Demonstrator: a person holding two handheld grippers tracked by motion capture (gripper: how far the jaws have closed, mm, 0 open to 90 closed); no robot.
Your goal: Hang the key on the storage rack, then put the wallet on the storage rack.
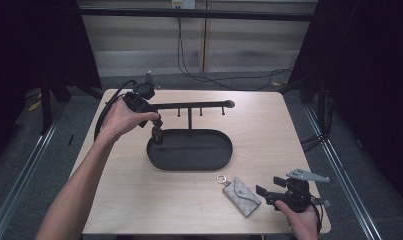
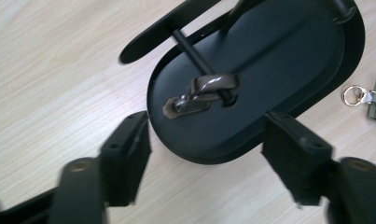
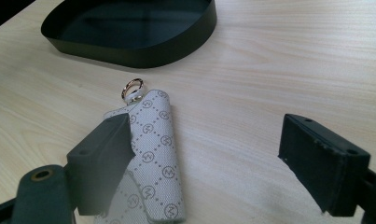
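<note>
2 grippers are at work over the light wooden bench [image 1: 139, 200]. Near the bench's middle stands a black stand [image 1: 190, 150] with an oval tray base, an upright post and a crossbar with small pegs pointing toward the far edge side. The left gripper [image 1: 156, 131] hangs over the left end of the tray, held in the person's left hand [image 1: 121, 117]; its jaws are spread wide apart with nothing pressed between them. In the left gripper view a small brown strap with a metal clasp [image 2: 202, 92] hangs on a peg above the dark tray floor, just beyond the parted jaws and apart from them. The right gripper [image 1: 263, 192] rests low near the bench's near right corner, held in the right hand [image 1: 304, 222], its jaws released and open. A grey patterned key pouch [image 1: 241, 195] with a gold ring [image 1: 222, 178] lies flat on the bench between the tray and the near edge, just beside the right gripper; in the right gripper view 1 jaw overlaps the pouch [image 3: 153, 163] while the other stands well clear.
</note>
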